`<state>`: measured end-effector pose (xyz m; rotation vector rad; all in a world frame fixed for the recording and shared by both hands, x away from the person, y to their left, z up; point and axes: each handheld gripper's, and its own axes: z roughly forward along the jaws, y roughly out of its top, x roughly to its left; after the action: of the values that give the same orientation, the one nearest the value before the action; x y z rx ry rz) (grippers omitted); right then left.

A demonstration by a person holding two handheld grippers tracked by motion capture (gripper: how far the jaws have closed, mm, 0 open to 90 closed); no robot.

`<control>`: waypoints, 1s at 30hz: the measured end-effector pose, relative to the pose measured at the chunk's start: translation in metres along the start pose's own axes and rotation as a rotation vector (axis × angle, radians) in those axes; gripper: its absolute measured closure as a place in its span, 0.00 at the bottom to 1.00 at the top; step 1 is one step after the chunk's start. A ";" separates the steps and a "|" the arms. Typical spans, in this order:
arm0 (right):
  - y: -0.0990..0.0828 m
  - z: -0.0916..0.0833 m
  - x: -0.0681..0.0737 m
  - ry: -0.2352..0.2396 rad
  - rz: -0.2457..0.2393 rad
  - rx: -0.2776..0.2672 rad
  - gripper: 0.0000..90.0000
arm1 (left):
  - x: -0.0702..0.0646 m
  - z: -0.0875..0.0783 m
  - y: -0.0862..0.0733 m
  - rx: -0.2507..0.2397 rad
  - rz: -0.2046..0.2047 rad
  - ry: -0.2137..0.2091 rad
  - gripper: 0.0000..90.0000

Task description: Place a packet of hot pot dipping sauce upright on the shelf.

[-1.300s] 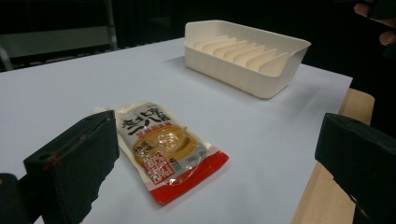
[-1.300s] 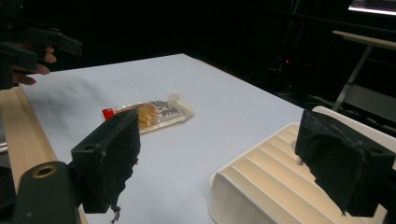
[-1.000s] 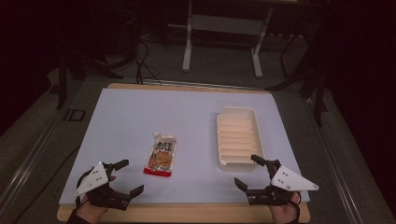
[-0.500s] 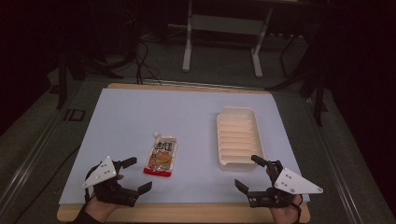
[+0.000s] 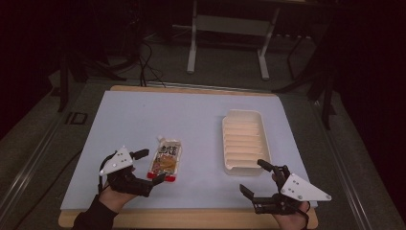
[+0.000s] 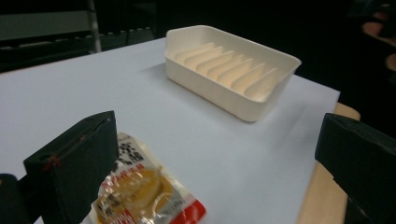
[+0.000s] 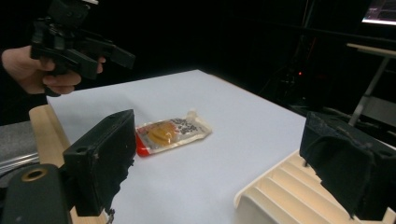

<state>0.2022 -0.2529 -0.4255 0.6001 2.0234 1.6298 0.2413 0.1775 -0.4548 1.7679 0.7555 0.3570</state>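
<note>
The snack packet [image 5: 166, 162] is lying flat on the pale blue counter [image 5: 143, 120], a little toward seven o'clock of the counter's middle, its red end pointing at me and its clear sealed end pointing away. I am holding my left tongs [image 5: 153, 166] just beside it at its nine o'clock, released, the jaws standing wide apart and bracketing the packet's near left corner without pinching it. In the left gripper view the packet [image 6: 140, 191] is sitting right against my left-hand jaw, while the other jaw is hanging well clear over the counter's wooden edge. The ribbed cream tray [image 5: 244, 139] is resting at the packet's three o'clock, near but apart, its long side running away from me, with nothing lying in it. I am keeping my right tongs [image 5: 253, 176] at the tray's six o'clock, just off its near end, also released with the jaws spread wide. In the right gripper view the tray's [image 7: 289, 196] corner is showing between those jaws, and the packet [image 7: 170, 131] is lying farther off.
</note>
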 end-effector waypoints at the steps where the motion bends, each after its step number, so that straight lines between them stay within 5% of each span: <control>1: 0.000 0.000 0.000 0.000 0.001 -0.001 0.12 | 0.000 0.000 0.000 0.000 0.000 0.000 0.00; 5: 0.000 0.000 0.000 0.004 0.005 -0.003 0.12 | 0.013 0.011 0.008 -0.007 -0.041 0.026 0.00; 15: -0.001 0.001 0.001 0.018 0.002 0.004 0.12 | 0.033 0.041 0.019 0.016 -0.028 0.122 0.00; 18: -0.001 0.001 0.001 0.022 0.007 0.005 0.12 | 0.042 0.051 0.017 0.047 -0.061 0.123 0.04; 24: -0.001 0.000 0.002 0.027 0.005 0.000 0.12 | 0.057 0.067 0.005 0.086 -0.081 0.204 0.06; 30: -0.001 0.000 0.002 0.031 0.006 0.000 0.12 | 0.068 0.084 -0.015 0.176 -0.038 0.270 0.16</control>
<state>0.2004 -0.2523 -0.4270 0.5849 2.0457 1.6516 0.3367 0.1622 -0.5056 1.8885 1.0373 0.5247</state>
